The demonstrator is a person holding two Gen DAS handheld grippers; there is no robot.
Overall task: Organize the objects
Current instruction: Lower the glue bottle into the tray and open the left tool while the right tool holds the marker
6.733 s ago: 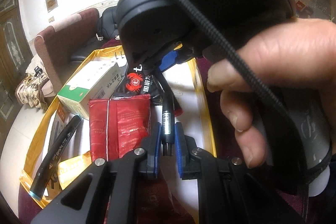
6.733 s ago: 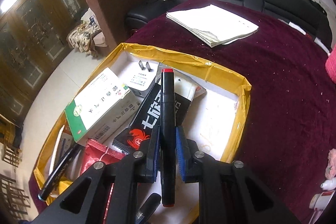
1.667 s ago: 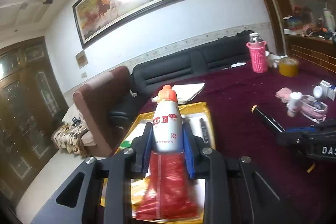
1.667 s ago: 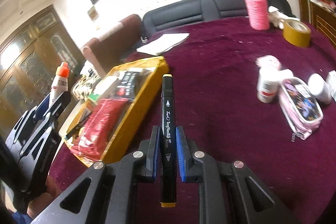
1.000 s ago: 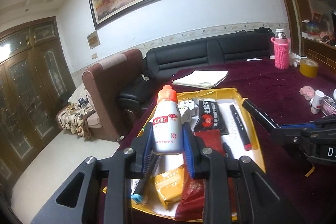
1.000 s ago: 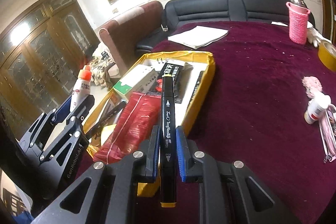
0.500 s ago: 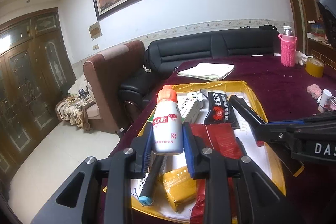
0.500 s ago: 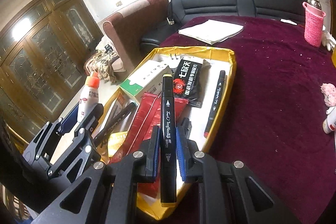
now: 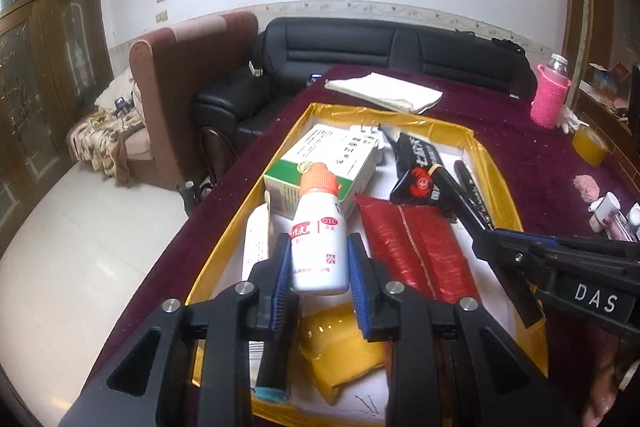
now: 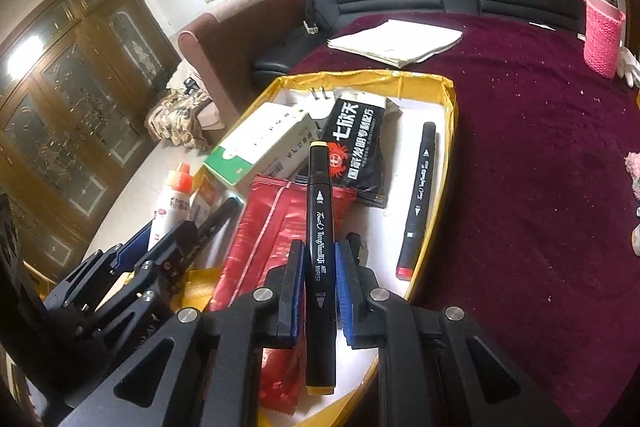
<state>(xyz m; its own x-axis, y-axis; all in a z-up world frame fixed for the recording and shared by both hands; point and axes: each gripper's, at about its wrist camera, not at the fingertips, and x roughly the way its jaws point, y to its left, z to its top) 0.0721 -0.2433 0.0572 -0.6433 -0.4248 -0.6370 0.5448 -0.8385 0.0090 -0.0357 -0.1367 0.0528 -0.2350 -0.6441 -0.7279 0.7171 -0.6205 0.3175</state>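
Both your tongs have dropped over the tray [image 10: 448,131]: left tongs [image 9: 319,269] clamp bottle [image 9: 318,247], right tongs [image 10: 319,281] clamp marker [image 10: 319,227]; tray holds box [image 10: 260,143], pouches, second marker [image 10: 420,195].

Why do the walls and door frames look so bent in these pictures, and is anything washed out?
Left wrist view: the fisheye lens bows the wooden frame and darkens the corners; the white bottle stays sharp. Right wrist view: same bending, a bright glare patch on the cabinet doors; the marker print reads clearly.
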